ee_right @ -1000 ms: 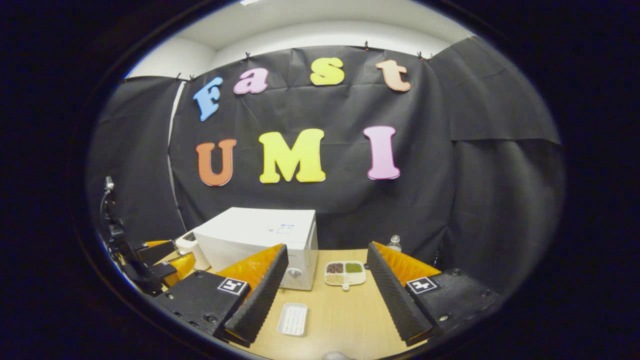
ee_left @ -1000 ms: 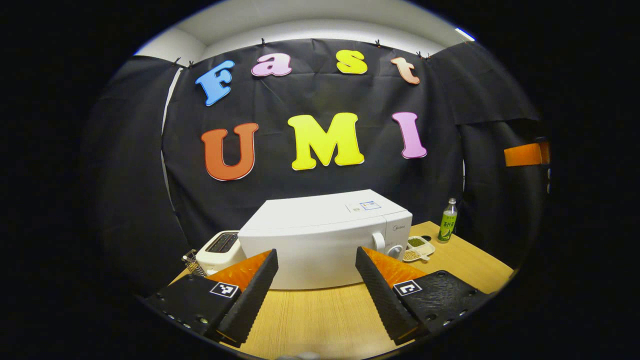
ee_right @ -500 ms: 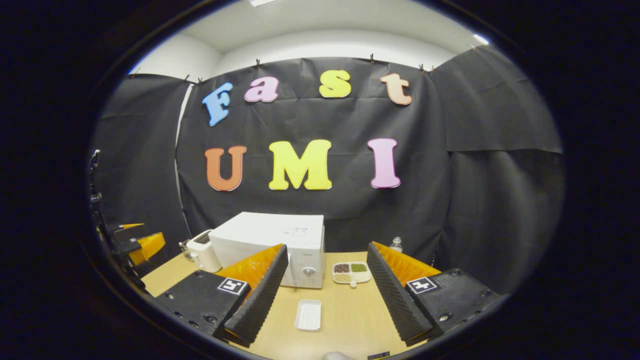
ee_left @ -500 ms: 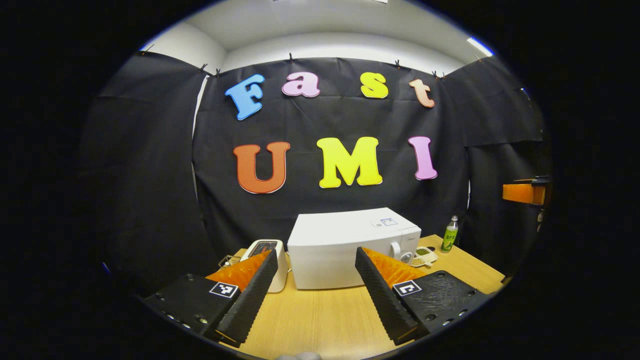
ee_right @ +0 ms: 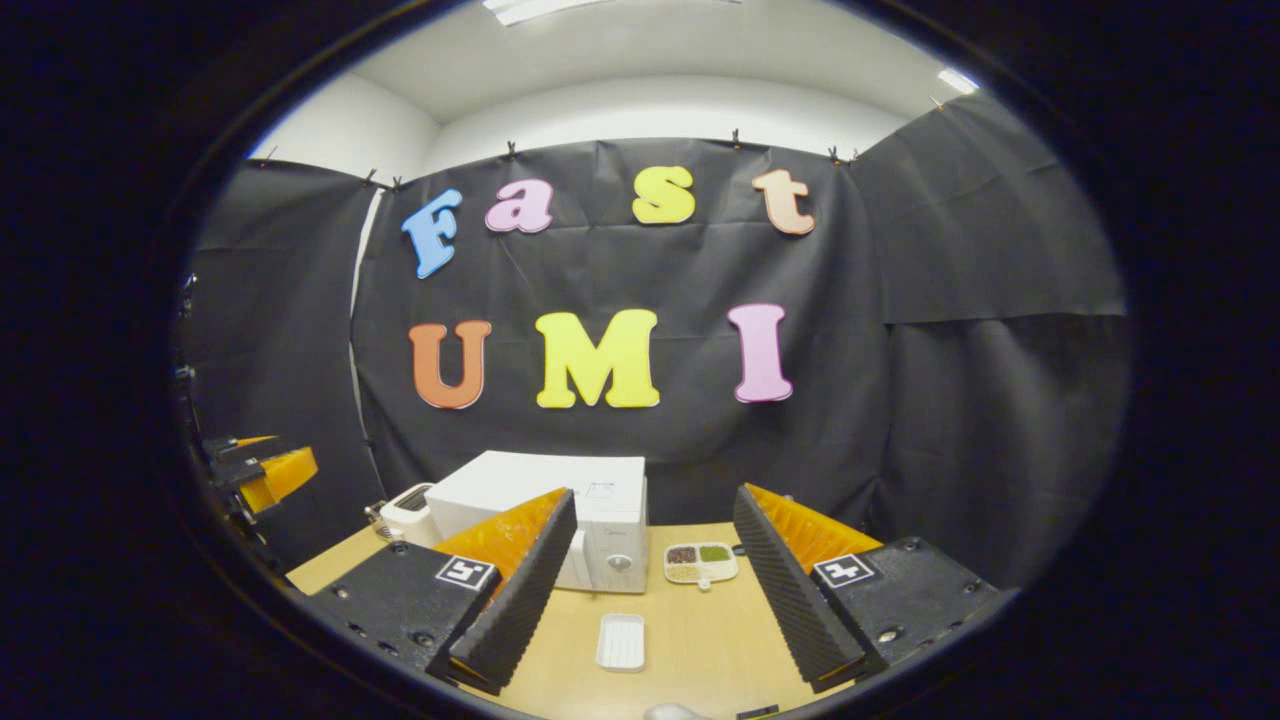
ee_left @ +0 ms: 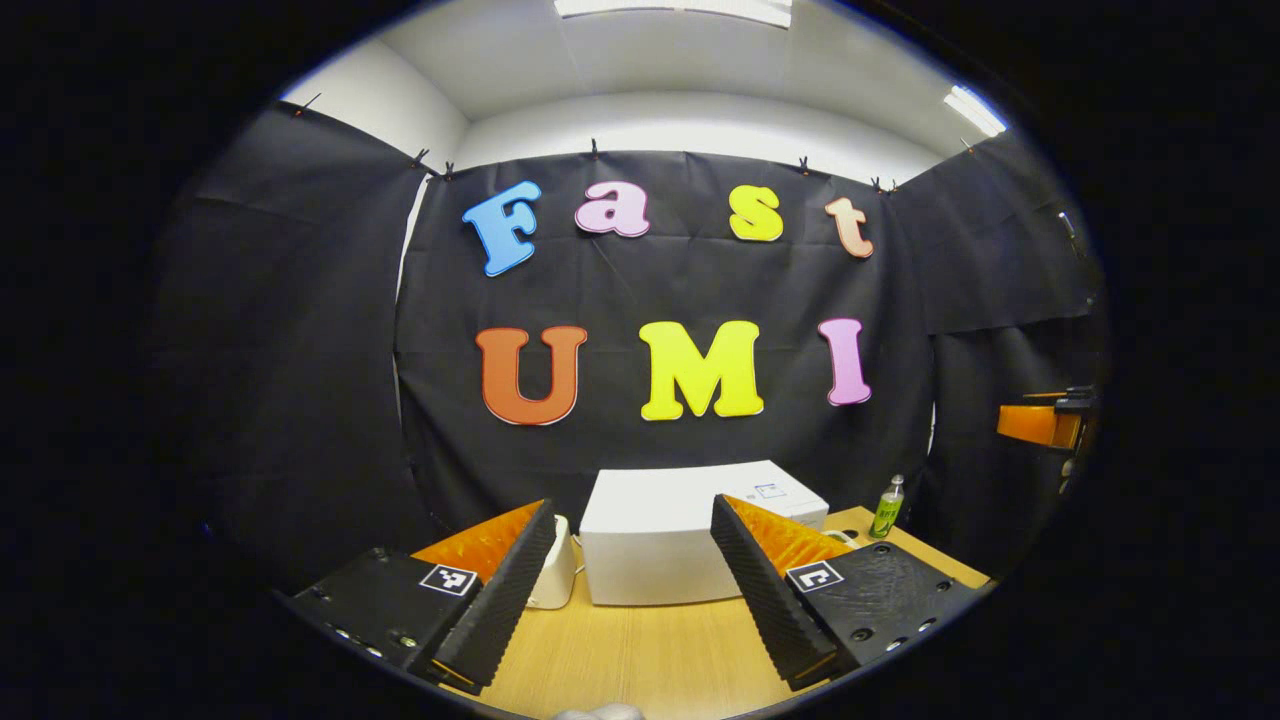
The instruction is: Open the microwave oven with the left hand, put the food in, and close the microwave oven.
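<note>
The white microwave (ee_left: 650,540) stands at the back of the wooden table (ee_left: 640,650) with its door closed. My left gripper (ee_left: 632,502) is held open well in front of it, nothing between its fingers. In the right gripper view the microwave (ee_right: 560,505) is left of centre, and a divided dish of grains and beans (ee_right: 701,562) lies just right of it. My right gripper (ee_right: 654,492) is open and empty, back from the table. The left gripper (ee_right: 265,470) appears far off at the left edge, and the right gripper (ee_left: 1035,425) at the left gripper view's right edge.
A white toaster (ee_left: 555,575) stands left of the microwave. A green bottle (ee_left: 886,507) stands at the table's back right. A small empty white tray (ee_right: 621,641) lies on the table in front of the microwave. Black cloth walls close in the booth.
Both grippers have drawn back from the table, so the microwave looks smaller and lower in both views. Both stayed open, and nothing on the table moved.
</note>
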Demonstrator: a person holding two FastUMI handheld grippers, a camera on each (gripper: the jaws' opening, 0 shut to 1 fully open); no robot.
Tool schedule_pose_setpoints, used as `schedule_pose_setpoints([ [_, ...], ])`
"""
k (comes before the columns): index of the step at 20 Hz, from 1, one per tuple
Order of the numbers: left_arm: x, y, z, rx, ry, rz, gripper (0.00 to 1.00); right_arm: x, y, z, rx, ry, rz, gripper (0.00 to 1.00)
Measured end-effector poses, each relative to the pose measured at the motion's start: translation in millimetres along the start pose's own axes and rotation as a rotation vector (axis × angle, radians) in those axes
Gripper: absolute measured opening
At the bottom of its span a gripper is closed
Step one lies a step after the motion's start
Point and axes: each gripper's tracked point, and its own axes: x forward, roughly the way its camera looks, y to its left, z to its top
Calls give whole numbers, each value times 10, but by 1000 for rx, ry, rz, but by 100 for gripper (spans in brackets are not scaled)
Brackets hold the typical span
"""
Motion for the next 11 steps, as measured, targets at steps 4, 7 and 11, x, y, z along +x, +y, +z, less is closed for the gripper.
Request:
schedule_pose_setpoints([
  [4,-53,-78,97,3,-21,-13,96,-48,-8,52,-5,-12,-8,92],
  [7,-63,-104,123,14,-21,-9,96,-40,-13,58,4,-14,-11,92],
  [11,-71,-138,107,16,-20,-12,89,-67,-20,24,-5,-7,-13,92],
])
